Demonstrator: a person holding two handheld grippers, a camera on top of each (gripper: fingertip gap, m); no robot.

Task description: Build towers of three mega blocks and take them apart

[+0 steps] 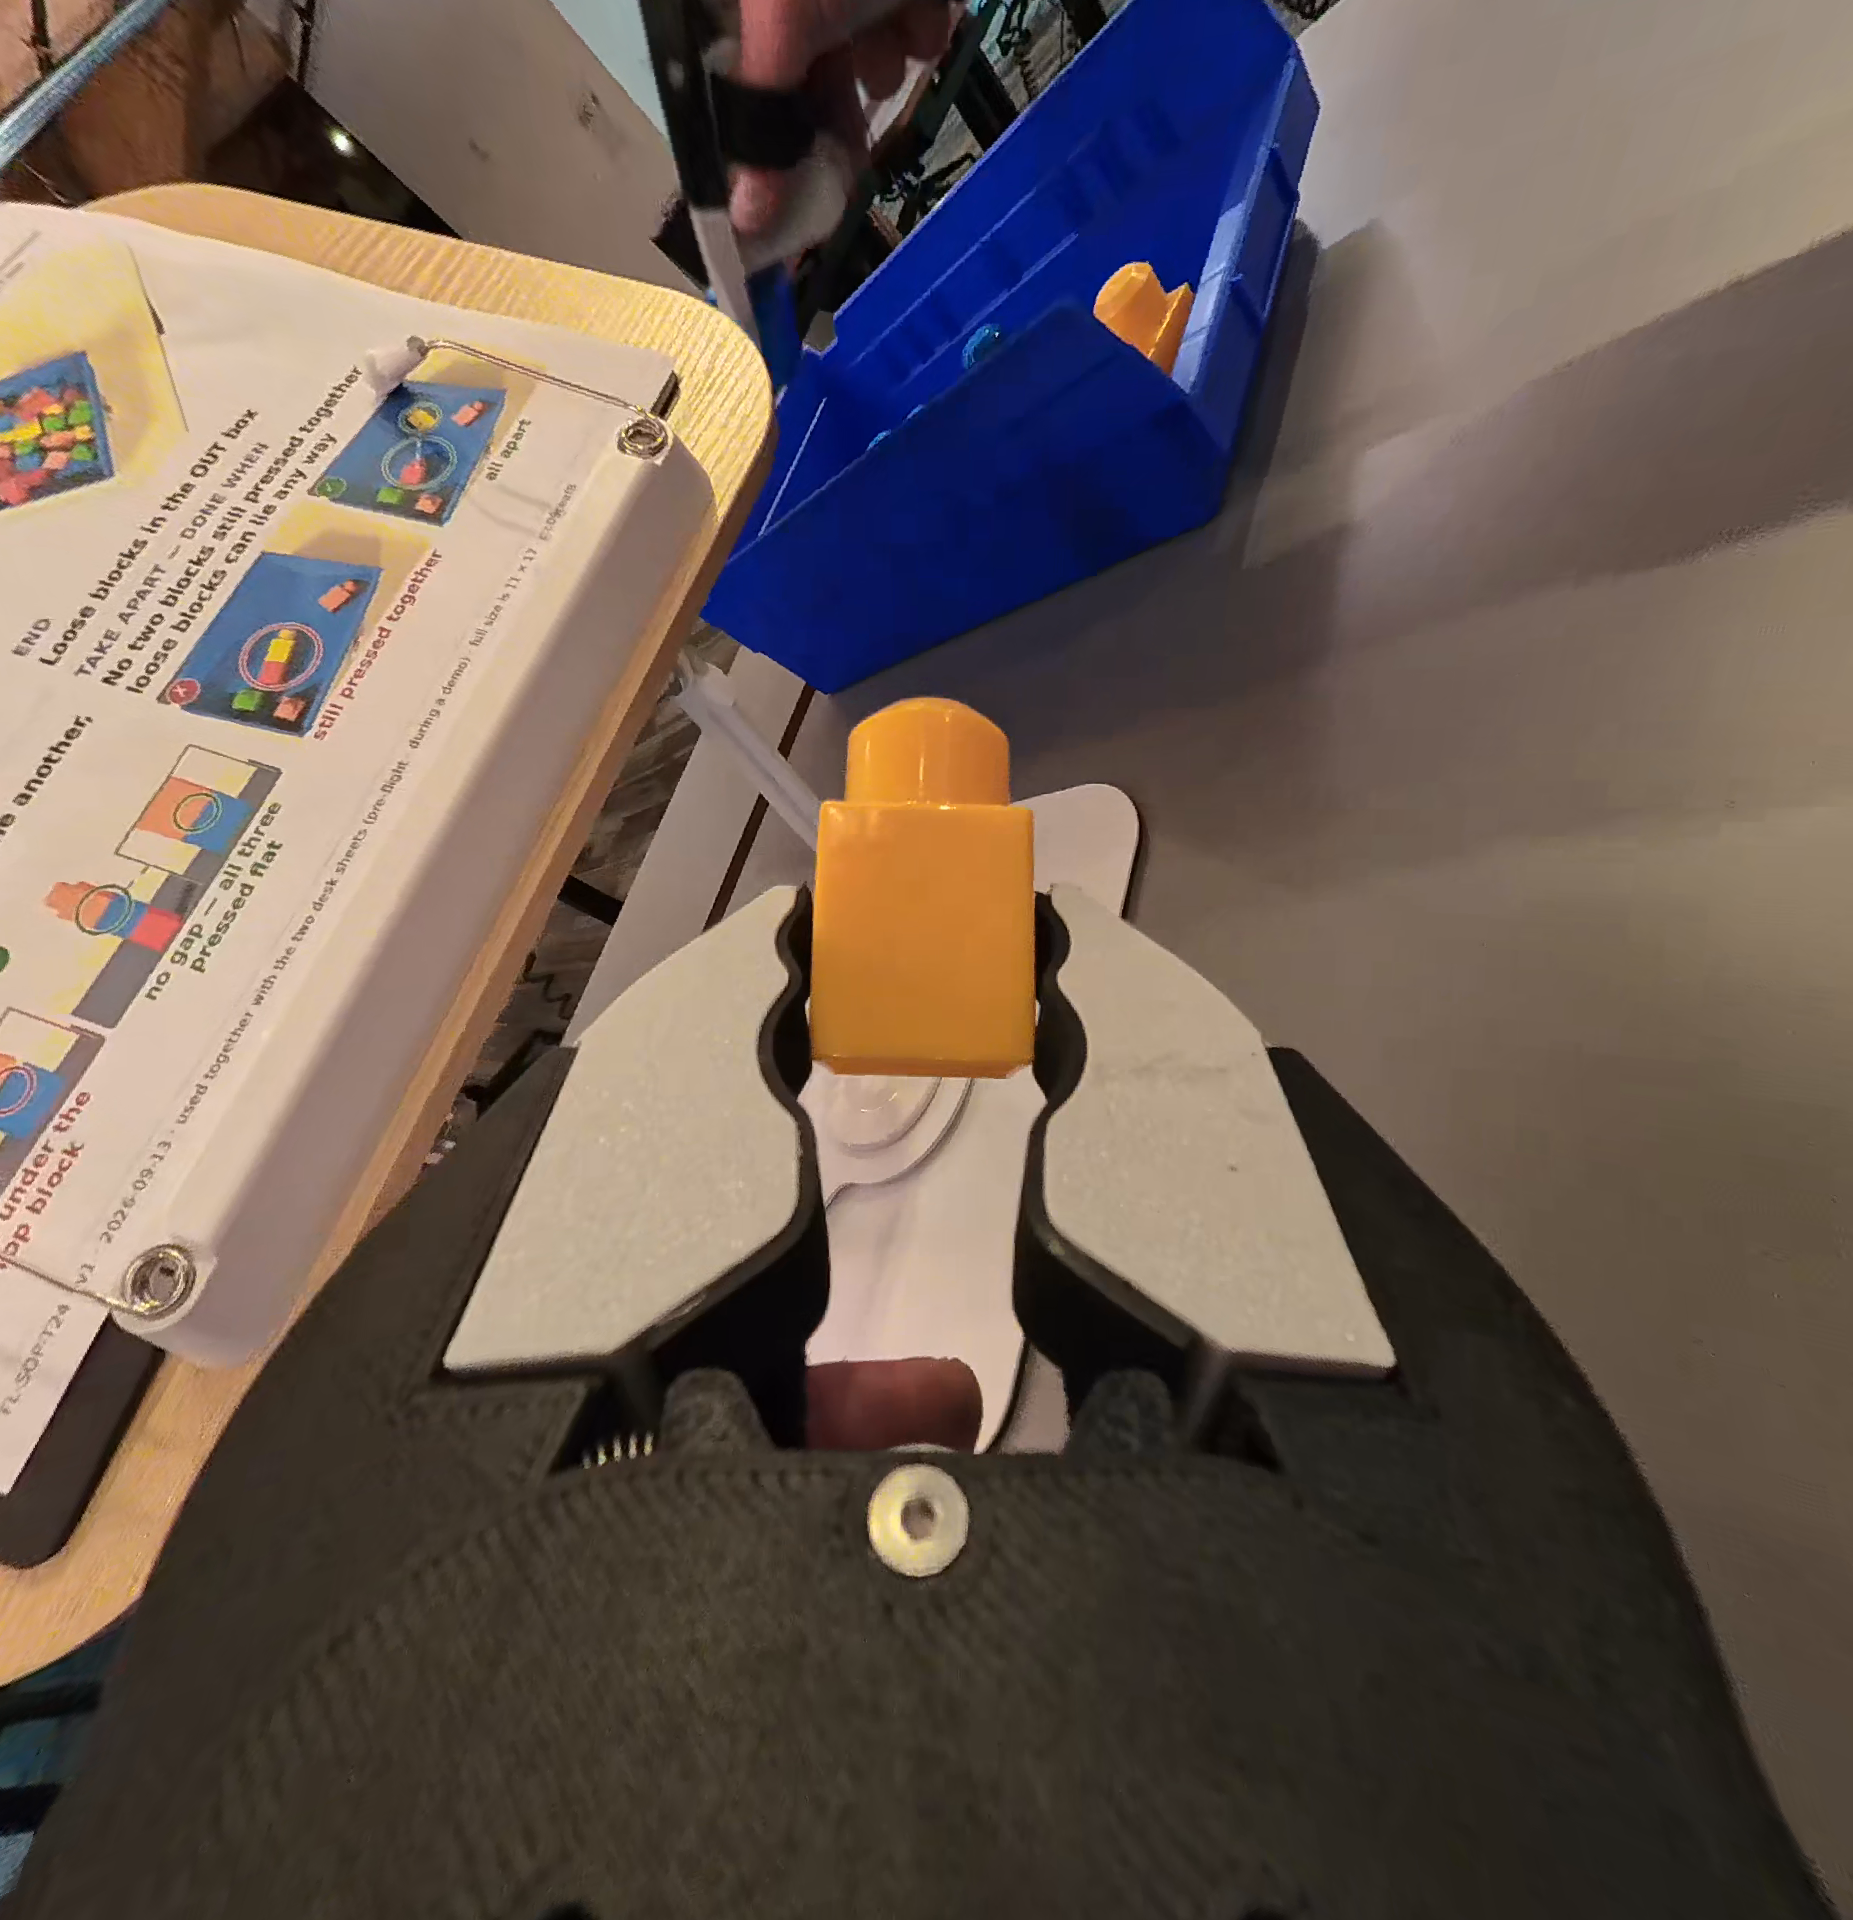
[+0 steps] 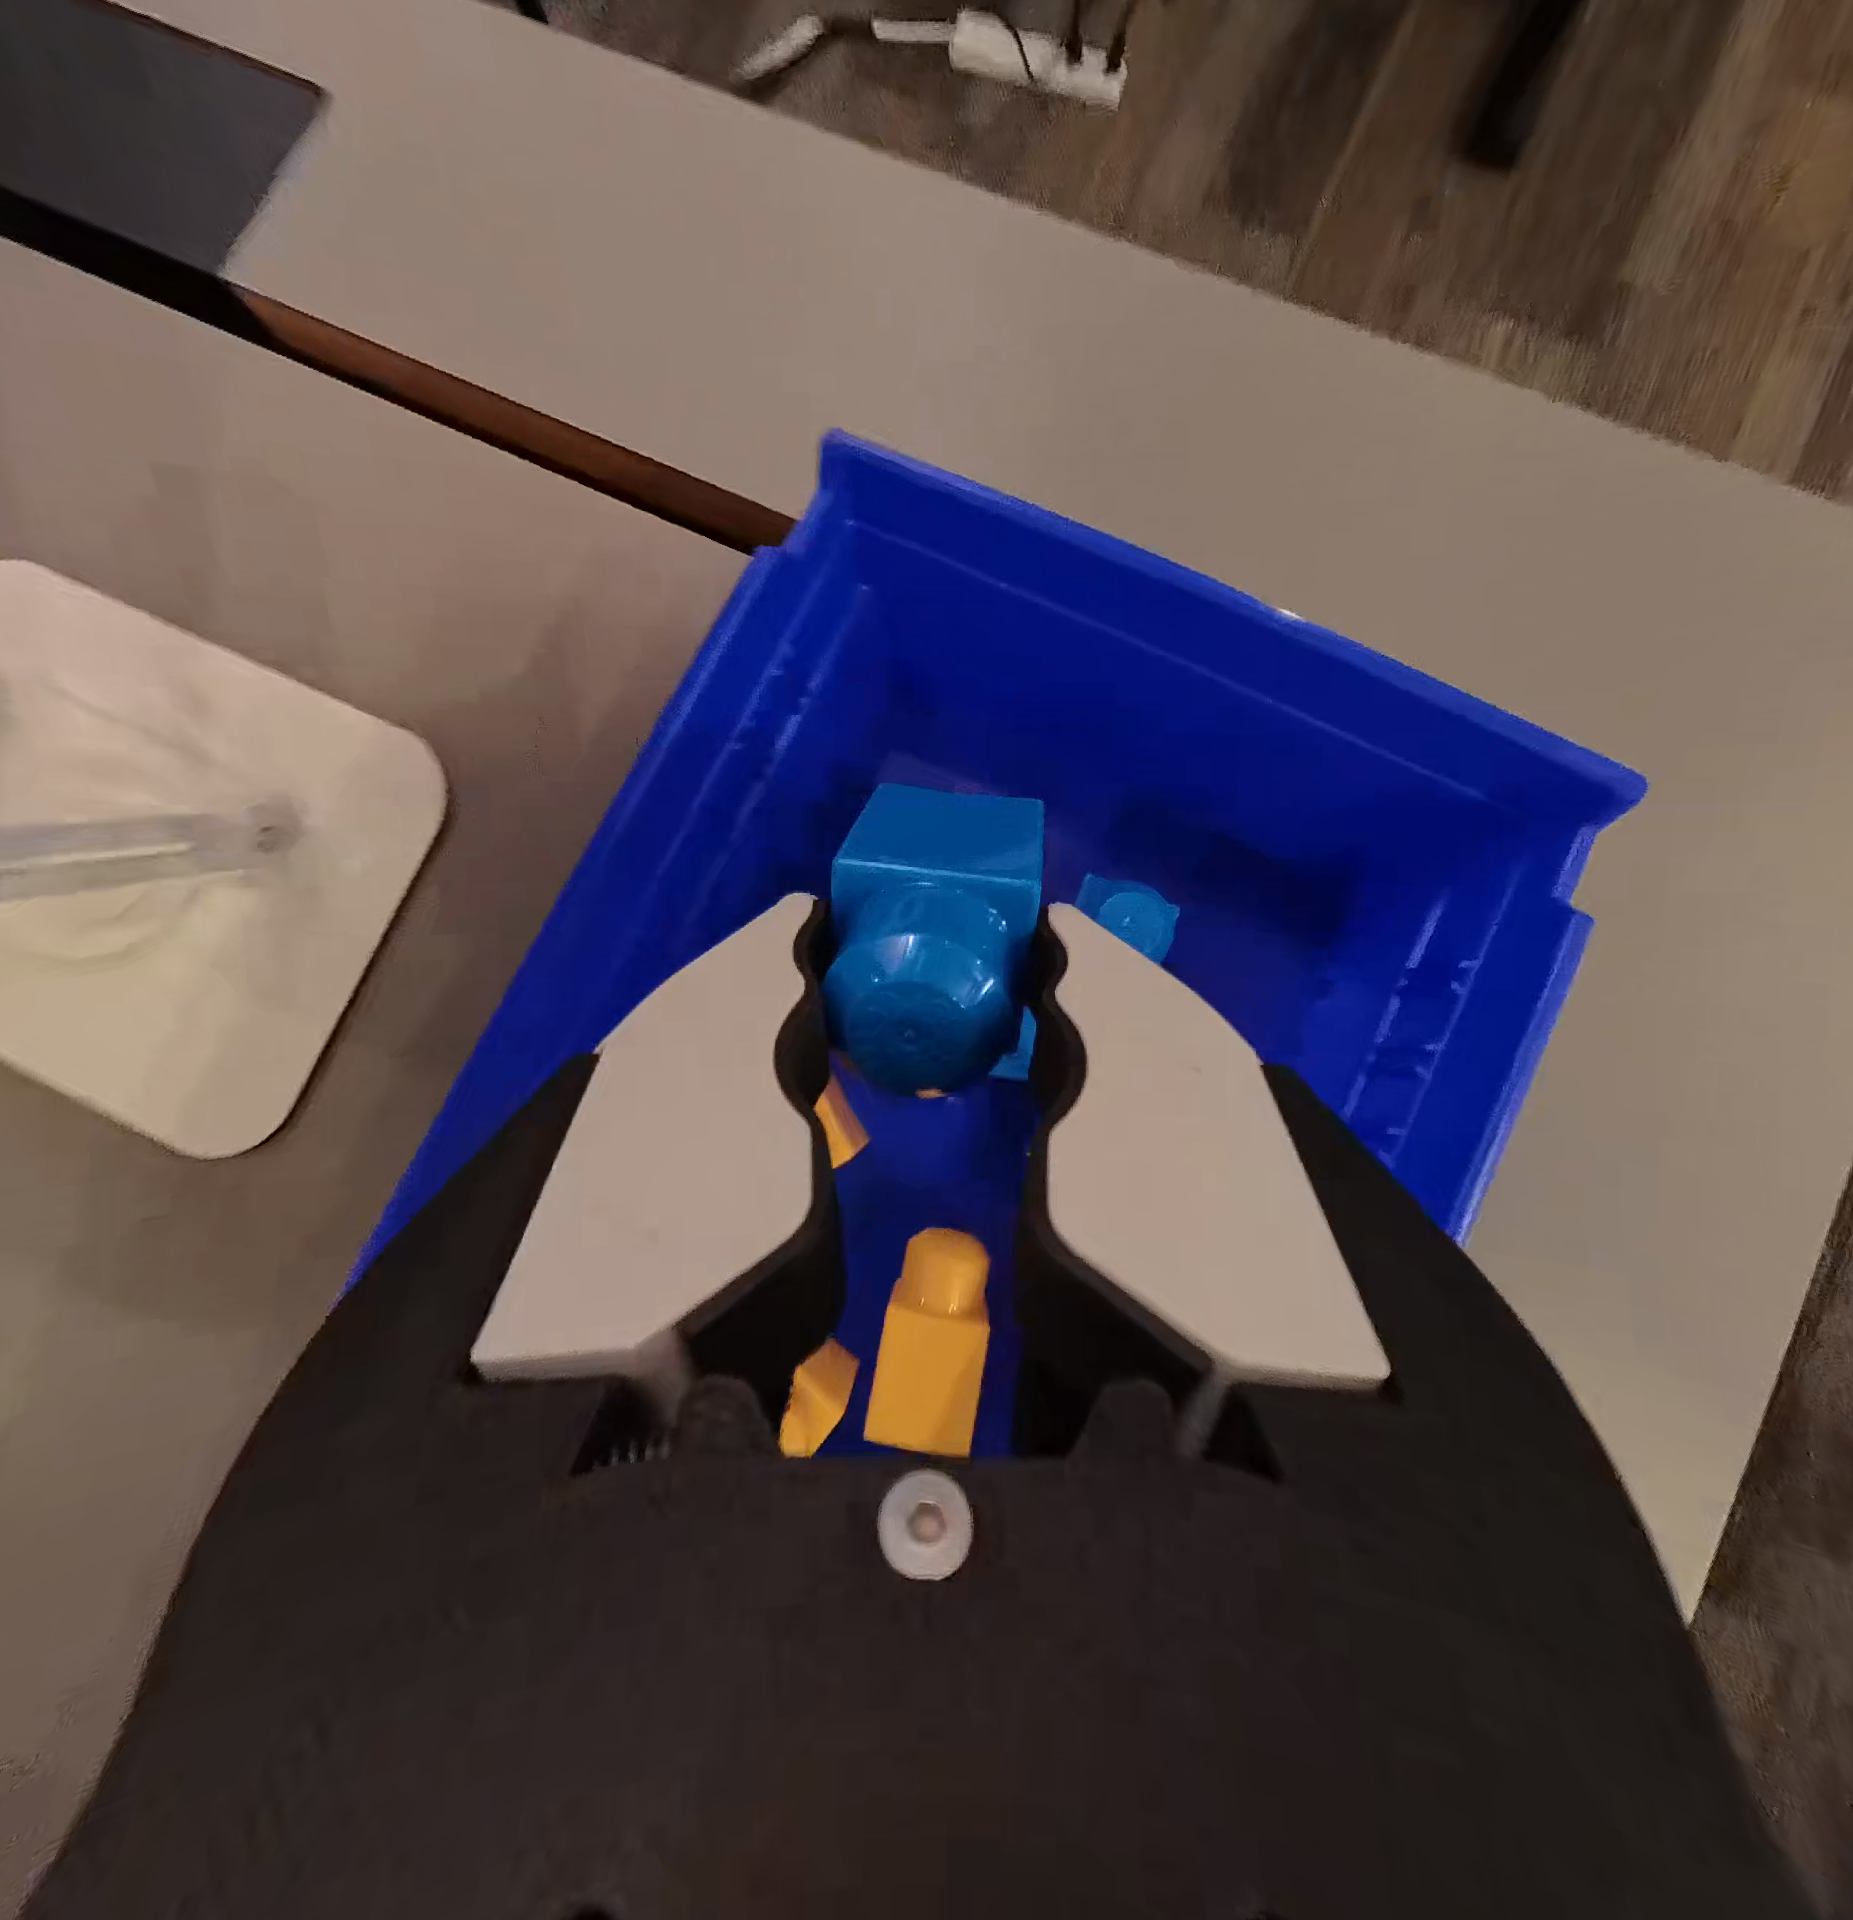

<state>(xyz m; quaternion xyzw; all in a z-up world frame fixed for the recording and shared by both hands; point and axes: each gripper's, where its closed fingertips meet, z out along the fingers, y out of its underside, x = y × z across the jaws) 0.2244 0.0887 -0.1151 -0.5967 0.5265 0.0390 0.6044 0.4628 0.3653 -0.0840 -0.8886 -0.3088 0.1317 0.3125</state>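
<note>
Orange mega block [image 1: 922, 945]: single-stud, stud pointing away from the camera, clamped between the pads of the left gripper [image 1: 924, 971], both pads pressed on its side faces. Held above a white rounded base plate [image 1: 1093, 842] on the grey table [image 1: 1524, 935].

Blue mega block [image 2: 937, 935]: single-stud, stud toward the camera, gripped at its sides by the right gripper [image 2: 927, 987], jaws closed to the block's width. Held over the interior of the blue bin [image 2: 1265, 727].

Bin contents: second blue block [image 2: 1130, 920] on the floor just right of the held one; orange block [image 2: 932, 1340] lying on its side nearer the camera; further orange pieces [image 2: 813, 1397] beside it, partly hidden by the gripper body.

Left view surroundings: the same blue bin [image 1: 1005, 520] beyond the held block, an orange block [image 1: 1145, 312] showing inside; printed instruction sheet [image 1: 226, 727] on a white stand [image 1: 486, 935], set on a light wooden board [image 1: 631, 582] to the left.
</note>
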